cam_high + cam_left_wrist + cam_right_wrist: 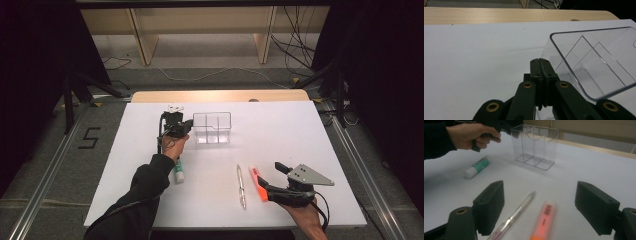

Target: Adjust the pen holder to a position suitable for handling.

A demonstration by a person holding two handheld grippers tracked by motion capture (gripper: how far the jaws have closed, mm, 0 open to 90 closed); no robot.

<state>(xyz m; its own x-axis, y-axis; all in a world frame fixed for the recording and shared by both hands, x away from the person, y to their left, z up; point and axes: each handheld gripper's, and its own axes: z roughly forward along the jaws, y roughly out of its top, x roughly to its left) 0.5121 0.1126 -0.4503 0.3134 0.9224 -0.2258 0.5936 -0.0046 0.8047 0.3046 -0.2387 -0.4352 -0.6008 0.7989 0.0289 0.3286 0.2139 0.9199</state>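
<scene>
Near the desk's point(320, 150) front edge, the right gripper point(540, 213) has its jaws spread, the orange highlighter point(258, 183) and clear pen point(241, 186) lying between them. Farther left lies a glue stick point(178, 171). Beyond, toward the back edge, the left gripper point(540, 62) is pressed together on the clear divided organizer's point(212, 127) left wall.

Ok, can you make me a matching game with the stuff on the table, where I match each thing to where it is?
Things:
1. white glue stick with green label
2. clear plastic divided organiser box
3. orange highlighter marker
4. clear pen

Places:
A. between the right gripper's open fingers
B. beside the person's left forearm
C. next to the left gripper's shut fingers
D. just left of the highlighter

Pairs: 1-B, 2-C, 3-A, 4-D
</scene>
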